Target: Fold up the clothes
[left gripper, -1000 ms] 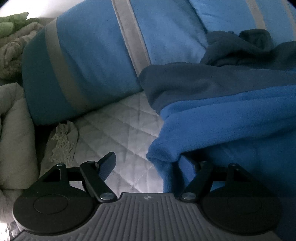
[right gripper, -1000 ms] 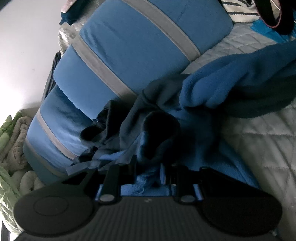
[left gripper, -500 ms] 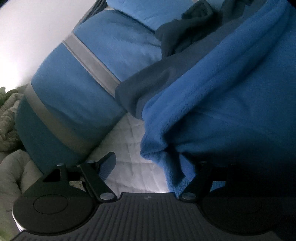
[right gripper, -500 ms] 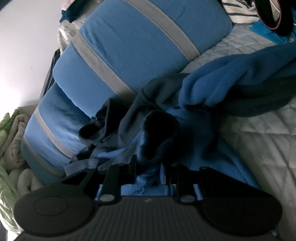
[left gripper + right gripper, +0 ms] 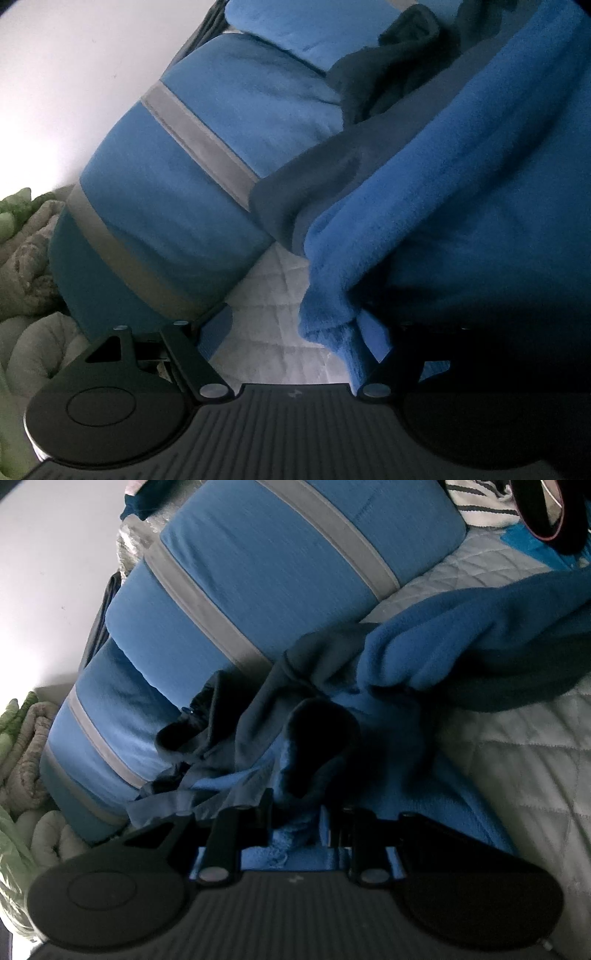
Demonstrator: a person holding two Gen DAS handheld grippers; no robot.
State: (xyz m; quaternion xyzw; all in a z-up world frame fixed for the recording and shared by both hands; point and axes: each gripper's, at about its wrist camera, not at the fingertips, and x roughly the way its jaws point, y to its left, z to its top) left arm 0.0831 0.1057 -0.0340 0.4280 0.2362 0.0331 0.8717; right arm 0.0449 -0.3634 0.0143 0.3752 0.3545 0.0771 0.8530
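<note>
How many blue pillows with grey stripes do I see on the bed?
2. The lower pillow lies nearer the folded blankets; the upper pillow lies beside it, further along the wall. The fleece may hide others.

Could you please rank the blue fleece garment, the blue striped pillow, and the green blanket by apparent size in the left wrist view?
1. Blue fleece garment, though nearness inflates it.
2. Blue striped pillow, nearly alike.
3. Green blanket, smallest, cropped.

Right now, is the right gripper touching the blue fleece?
Touching. The right wrist view shows the right gripper closed on a bunched fold of the blue fleece, fabric pinched between its fingers.
</note>
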